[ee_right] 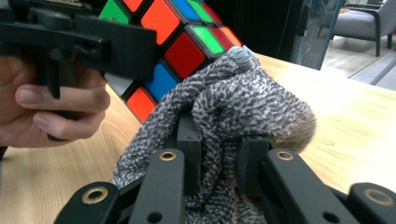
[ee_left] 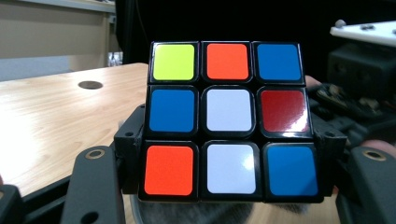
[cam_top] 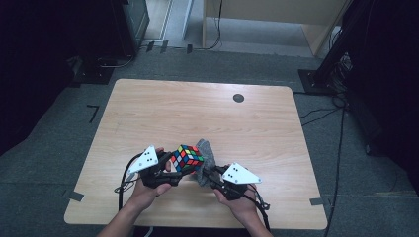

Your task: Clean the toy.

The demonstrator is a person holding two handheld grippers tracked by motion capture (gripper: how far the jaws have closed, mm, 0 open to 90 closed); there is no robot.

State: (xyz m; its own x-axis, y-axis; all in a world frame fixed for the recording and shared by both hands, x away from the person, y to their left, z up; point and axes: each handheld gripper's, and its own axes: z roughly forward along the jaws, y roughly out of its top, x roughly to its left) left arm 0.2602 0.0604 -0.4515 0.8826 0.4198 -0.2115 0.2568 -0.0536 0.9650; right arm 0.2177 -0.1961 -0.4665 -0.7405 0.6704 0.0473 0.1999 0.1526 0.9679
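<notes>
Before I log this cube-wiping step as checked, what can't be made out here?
- Cube: left gripper view shows one face; its lower edge is cut off by the frame.
- Grey cloth: in the right gripper view the right gripper covers its lower part.
- High view: cube-to-cloth contact too small to tell.
- Left gripper: hand hides its body.

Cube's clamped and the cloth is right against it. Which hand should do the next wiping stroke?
Probably right. The right gripper is shut on the grey cloth, which already presses against the puzzle cube. The left gripper is clamped on the cube's sides, so it is better kept holding it steady.
</notes>
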